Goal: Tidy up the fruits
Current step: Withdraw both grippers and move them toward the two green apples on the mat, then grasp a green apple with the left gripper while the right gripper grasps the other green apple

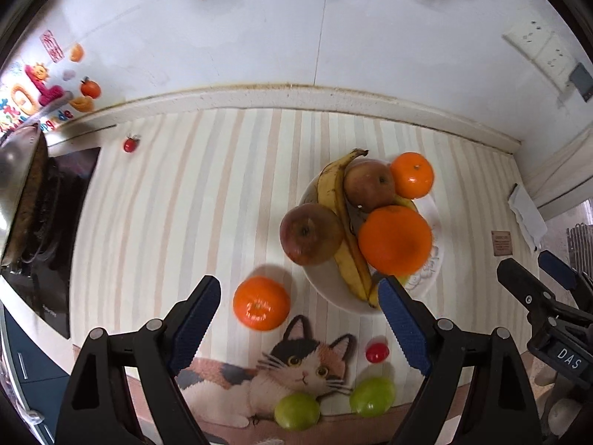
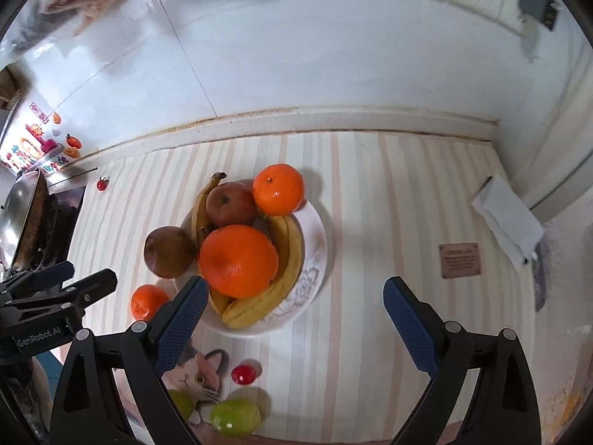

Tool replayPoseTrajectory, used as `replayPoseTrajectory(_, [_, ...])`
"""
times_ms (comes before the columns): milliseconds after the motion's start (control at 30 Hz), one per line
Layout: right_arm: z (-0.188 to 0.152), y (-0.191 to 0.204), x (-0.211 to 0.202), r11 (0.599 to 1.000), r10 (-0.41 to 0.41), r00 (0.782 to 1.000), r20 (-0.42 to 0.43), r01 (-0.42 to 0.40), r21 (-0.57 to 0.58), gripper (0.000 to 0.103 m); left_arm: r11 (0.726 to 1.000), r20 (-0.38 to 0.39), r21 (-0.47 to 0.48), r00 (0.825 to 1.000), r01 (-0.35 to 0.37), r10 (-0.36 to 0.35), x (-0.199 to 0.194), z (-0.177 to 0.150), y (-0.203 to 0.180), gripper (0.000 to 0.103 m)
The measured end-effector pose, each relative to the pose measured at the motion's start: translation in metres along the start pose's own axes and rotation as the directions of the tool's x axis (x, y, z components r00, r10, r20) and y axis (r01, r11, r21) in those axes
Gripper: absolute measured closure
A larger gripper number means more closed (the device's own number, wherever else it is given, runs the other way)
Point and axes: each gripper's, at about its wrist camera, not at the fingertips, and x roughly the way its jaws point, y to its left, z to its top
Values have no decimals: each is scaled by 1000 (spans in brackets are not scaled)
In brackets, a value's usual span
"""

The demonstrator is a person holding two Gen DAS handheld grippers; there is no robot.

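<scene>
A white plate (image 1: 324,291) (image 2: 319,230) on the striped mat holds bananas (image 1: 339,215) (image 2: 285,278), two apples (image 1: 309,233) (image 1: 368,185), a big orange (image 1: 394,239) (image 2: 239,261) and a smaller orange (image 1: 411,175) (image 2: 278,189). Loose on the mat lie another orange (image 1: 261,302) (image 2: 148,300), a red cherry tomato (image 1: 377,352) (image 2: 244,373) and two green fruits (image 1: 296,409) (image 1: 372,396). A second tomato (image 1: 130,144) sits far left. My left gripper (image 1: 296,289) hangs open above the loose orange and the plate's near rim. My right gripper (image 2: 294,289) is open and empty above the plate's near right side.
A metal wok (image 1: 18,185) sits on a black stove (image 1: 55,244) at the left. A folded white cloth (image 2: 507,218) and a small brown card (image 2: 459,259) lie at the right. The white tiled wall with sockets (image 1: 537,48) closes the back. A cat picture (image 1: 296,367) marks the mat's near edge.
</scene>
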Motion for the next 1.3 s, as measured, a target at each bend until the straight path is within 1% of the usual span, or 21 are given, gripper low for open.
replayPoseTrajectory(133, [-14, 0, -32, 1000, -3, 999, 40, 3, 4, 5, 1000, 32, 14, 999, 12, -13, -26, -15, -4, 16])
replayPoseTrajectory(267, [-24, 1, -62, 1000, -4, 997, 80, 4, 3, 5, 999, 67, 38, 998, 5, -8, -51, -30, -10, 16])
replayPoseTrajectory(433, [-37, 6, -95, 1000, -1, 992, 125, 1, -4, 5, 998, 121, 57, 993, -8, 1, -78, -43, -12, 16])
replayPoseTrajectory(533, [-44, 9, -113, 1000, 1, 989, 150, 0, -7, 6, 999, 143, 55, 990, -2, -6, -90, -48, -13, 16])
replayPoseTrajectory(700, [-53, 11, -133, 999, 36, 985, 169, -38, 11, 5, 999, 166, 44, 986, 18, -25, -105, -57, -11, 16])
replayPoseTrajectory(767, [-56, 11, -133, 997, 64, 986, 155, -68, 22, 5, 999, 169, 40, 985, 20, -27, -107, -59, -9, 16])
replayPoseTrajectory(833, [-60, 10, -123, 995, 96, 989, 117, -100, 28, 5, 999, 156, 39, 988, 11, -17, -103, -62, -6, 16])
replayPoseTrajectory(900, [-66, 10, -105, 988, 144, 988, 55, -147, 43, 5, 999, 141, 39, 990, -1, -5, -95, -66, -2, 9])
replayPoseTrajectory(933, [-69, 9, -94, 984, 171, 985, 25, -172, 53, 5, 999, 124, 37, 992, -19, 14, -87, -68, 3, 4])
replayPoseTrajectory(1000, [-78, 9, -66, 977, 203, 978, -52, -199, 76, 5, 999, 99, 30, 994, -36, 33, -74, -74, 10, 4])
replayPoseTrajectory(1067, [-93, 6, -30, 962, 256, 957, -138, -239, 130, 6, 999, 41, 25, 998, -48, 47, -52, -81, 19, 4])
replayPoseTrajectory(1100, [-99, 6, -15, 953, 284, 943, -174, -257, 159, 6, 998, 7, 26, 999, -50, 49, -41, -85, 22, 4])
replayPoseTrajectory(1133, [-109, 5, 5, 942, 313, 925, -216, -273, 197, 7, 998, -29, 25, 998, -56, 57, -28, -90, 26, 4])
replayPoseTrajectory(1200, [-124, 5, 38, 925, 349, 895, -279, -280, 257, 14, 998, -111, 21, 992, -60, 62, -2, -101, 31, 4])
replayPoseTrajectory(1233, [-133, 6, 55, 917, 363, 878, -313, -277, 286, 19, 998, -147, 14, 987, -58, 60, 9, -107, 34, 4])
replayPoseTrajectory(1300, [-147, 8, 80, 904, 384, 851, -358, -268, 332, 21, 998, -200, 8, 978, -56, 57, 27, -117, 37, 4])
